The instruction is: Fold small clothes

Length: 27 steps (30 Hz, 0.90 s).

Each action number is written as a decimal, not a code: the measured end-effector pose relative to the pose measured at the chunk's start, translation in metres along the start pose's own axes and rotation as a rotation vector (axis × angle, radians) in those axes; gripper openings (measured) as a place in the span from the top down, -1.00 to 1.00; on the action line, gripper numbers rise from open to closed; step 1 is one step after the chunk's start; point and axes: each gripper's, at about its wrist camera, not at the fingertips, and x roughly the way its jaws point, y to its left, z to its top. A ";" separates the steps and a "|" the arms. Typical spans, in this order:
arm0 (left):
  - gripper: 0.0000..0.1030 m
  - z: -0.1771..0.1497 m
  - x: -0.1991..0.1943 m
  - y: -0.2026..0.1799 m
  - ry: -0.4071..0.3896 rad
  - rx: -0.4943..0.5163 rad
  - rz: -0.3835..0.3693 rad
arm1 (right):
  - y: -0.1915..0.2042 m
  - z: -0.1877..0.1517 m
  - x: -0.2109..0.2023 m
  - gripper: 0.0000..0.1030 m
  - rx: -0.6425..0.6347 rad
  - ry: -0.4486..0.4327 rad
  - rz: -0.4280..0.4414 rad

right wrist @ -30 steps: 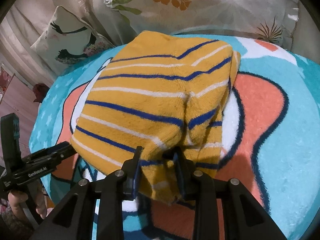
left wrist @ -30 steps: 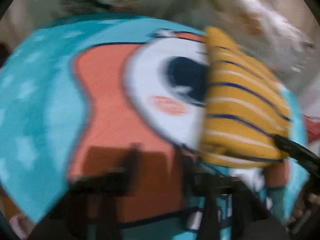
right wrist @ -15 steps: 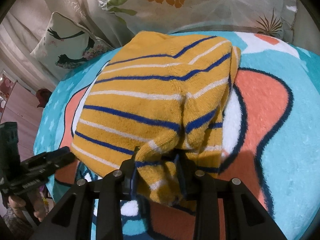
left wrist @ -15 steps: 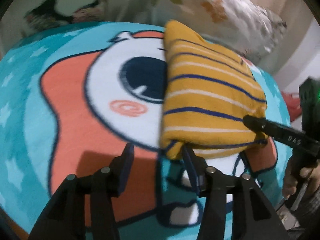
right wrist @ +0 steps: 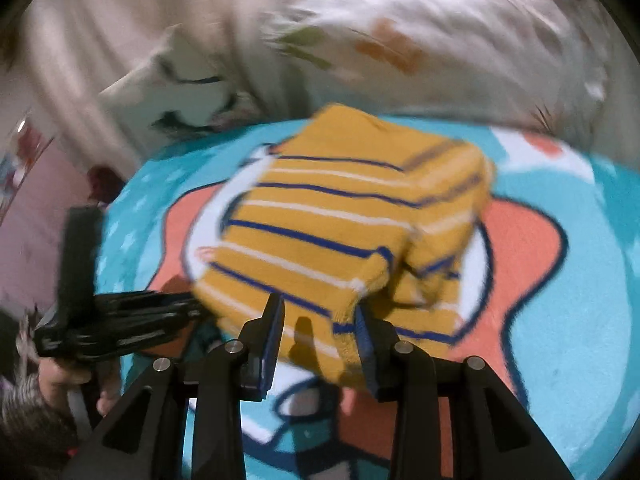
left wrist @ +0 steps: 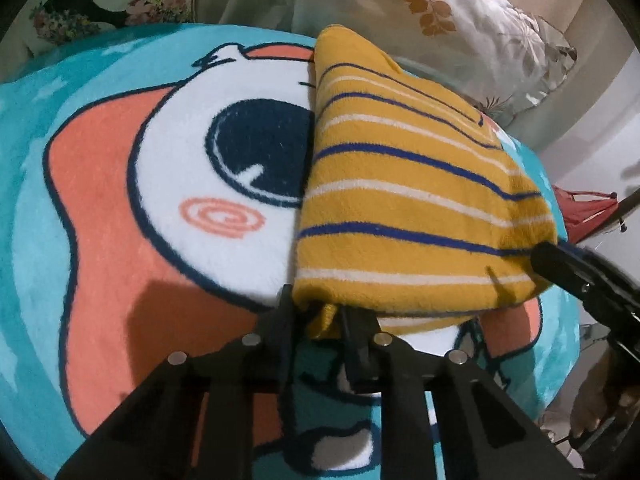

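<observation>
Left gripper [left wrist: 316, 318] is clamped on the near corner of the folded mustard-yellow knit garment with blue and white stripes [left wrist: 404, 208]. Right gripper [right wrist: 320, 340] stands parted around its opposite near edge. Garment lies on a turquoise cartoon-print fleece blanket [left wrist: 100, 200].
</observation>
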 end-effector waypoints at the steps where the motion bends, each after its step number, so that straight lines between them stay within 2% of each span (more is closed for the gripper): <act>1: 0.67 -0.001 0.000 -0.002 0.001 0.003 0.005 | 0.002 0.002 0.005 0.24 -0.005 0.010 0.001; 4: 0.70 -0.002 0.001 -0.006 0.009 0.002 0.017 | -0.013 0.005 0.026 0.28 0.085 0.048 0.019; 6: 0.71 -0.004 -0.002 -0.005 0.016 -0.003 0.015 | -0.032 -0.002 0.036 0.37 0.160 0.089 -0.027; 8: 0.71 -0.005 -0.002 -0.005 0.021 -0.007 0.013 | -0.054 -0.012 0.035 0.47 0.225 0.104 -0.042; 11: 0.71 -0.007 -0.002 -0.007 0.024 0.004 0.024 | -0.075 -0.021 0.020 0.49 0.284 0.111 -0.025; 14: 0.71 -0.007 -0.002 -0.008 0.028 0.013 0.035 | -0.079 -0.024 0.002 0.39 0.282 0.112 -0.097; 16: 0.71 -0.007 -0.002 -0.008 0.030 0.018 0.039 | -0.071 -0.021 -0.019 0.36 0.254 0.046 -0.153; 18: 0.72 -0.005 0.000 -0.010 0.032 0.025 0.045 | -0.051 -0.009 -0.037 0.26 0.154 -0.049 -0.202; 20: 0.71 -0.002 0.003 -0.014 0.033 0.032 0.055 | -0.029 0.009 -0.035 0.26 0.073 -0.096 -0.175; 22: 0.71 -0.002 0.003 -0.017 0.034 0.045 0.071 | -0.019 0.021 -0.018 0.26 0.053 -0.085 -0.111; 24: 0.71 -0.003 0.003 -0.020 0.034 0.055 0.086 | -0.011 0.027 0.009 0.26 0.047 -0.047 -0.054; 27: 0.71 -0.006 0.000 -0.018 0.042 0.050 0.090 | -0.017 0.023 0.045 0.26 0.078 0.033 -0.061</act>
